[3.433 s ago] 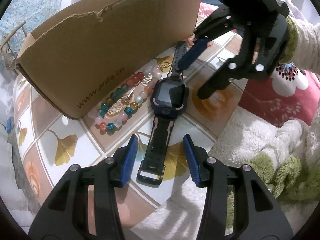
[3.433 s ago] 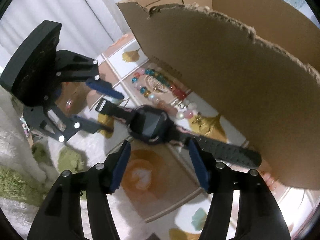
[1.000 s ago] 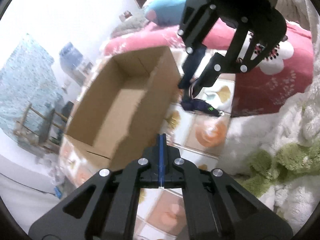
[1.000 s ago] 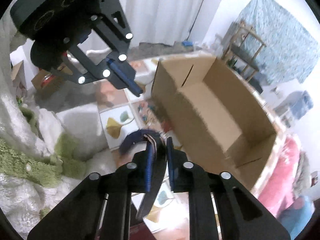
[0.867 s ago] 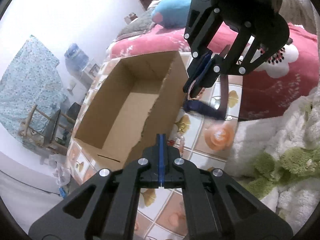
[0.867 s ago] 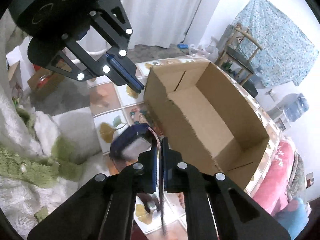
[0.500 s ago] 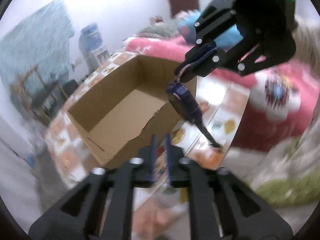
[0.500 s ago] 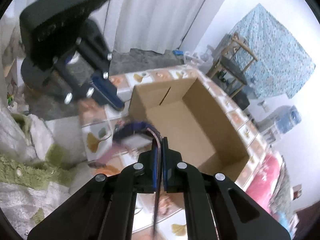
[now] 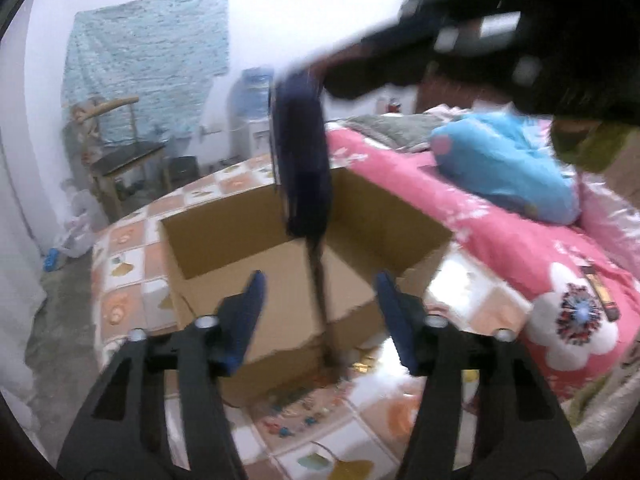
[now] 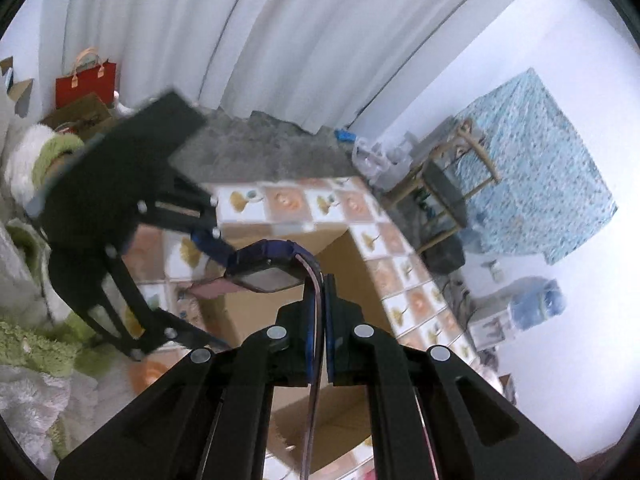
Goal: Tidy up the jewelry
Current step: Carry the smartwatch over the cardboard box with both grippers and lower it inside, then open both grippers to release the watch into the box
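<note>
My right gripper (image 10: 319, 292) is shut on the strap of a dark blue smartwatch (image 10: 262, 266) and holds it in the air above the open cardboard box (image 10: 340, 256). In the left wrist view the watch (image 9: 302, 152) hangs blurred from the right gripper (image 9: 304, 80) over the box (image 9: 248, 280). My left gripper (image 9: 318, 296) is open and empty, near the box's front wall. A beaded bracelet (image 9: 296, 408) lies on the tiled table in front of the box.
The tiled table (image 9: 120, 272) carries the box. A pink flowered bedcover (image 9: 560, 264) and blue pillow (image 9: 504, 164) lie to the right. A fluffy white and green sleeve (image 10: 36, 344) is at the left. A wooden stool (image 10: 448, 184) stands beyond the table.
The right gripper took the watch off the table and lifted it above the box. The left gripper, shut a second ago, has opened and tilted up.
</note>
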A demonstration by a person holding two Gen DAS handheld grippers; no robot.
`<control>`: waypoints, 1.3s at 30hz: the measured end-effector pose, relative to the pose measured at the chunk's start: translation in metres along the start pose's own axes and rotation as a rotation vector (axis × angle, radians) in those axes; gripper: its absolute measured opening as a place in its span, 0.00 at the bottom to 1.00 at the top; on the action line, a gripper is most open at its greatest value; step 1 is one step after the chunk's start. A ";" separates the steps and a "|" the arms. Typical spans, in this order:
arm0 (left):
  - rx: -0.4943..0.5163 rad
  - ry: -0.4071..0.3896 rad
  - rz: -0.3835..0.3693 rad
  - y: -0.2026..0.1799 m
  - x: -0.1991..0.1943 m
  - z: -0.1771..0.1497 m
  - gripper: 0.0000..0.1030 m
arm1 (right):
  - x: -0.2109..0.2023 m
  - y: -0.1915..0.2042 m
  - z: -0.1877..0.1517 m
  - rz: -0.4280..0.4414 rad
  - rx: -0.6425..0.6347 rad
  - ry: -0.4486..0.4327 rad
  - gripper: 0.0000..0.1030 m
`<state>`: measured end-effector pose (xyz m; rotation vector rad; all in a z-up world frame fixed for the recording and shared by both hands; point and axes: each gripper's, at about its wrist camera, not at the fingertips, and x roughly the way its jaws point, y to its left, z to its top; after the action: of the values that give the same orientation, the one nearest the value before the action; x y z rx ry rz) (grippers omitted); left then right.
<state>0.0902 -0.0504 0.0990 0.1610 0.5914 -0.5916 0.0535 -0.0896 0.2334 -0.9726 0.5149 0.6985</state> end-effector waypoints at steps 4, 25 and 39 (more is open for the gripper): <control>0.019 0.027 0.046 0.019 0.011 0.009 0.08 | 0.004 -0.018 -0.003 -0.010 0.013 -0.010 0.04; 0.940 0.333 0.327 0.059 0.164 0.035 0.10 | 0.221 -0.072 -0.096 0.206 -0.030 0.285 0.04; 0.959 0.401 0.314 0.060 0.144 0.018 0.52 | 0.189 -0.079 -0.108 0.261 0.125 0.293 0.07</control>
<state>0.2297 -0.0752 0.0306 1.2756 0.6087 -0.4962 0.2295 -0.1572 0.0990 -0.9033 0.9448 0.7497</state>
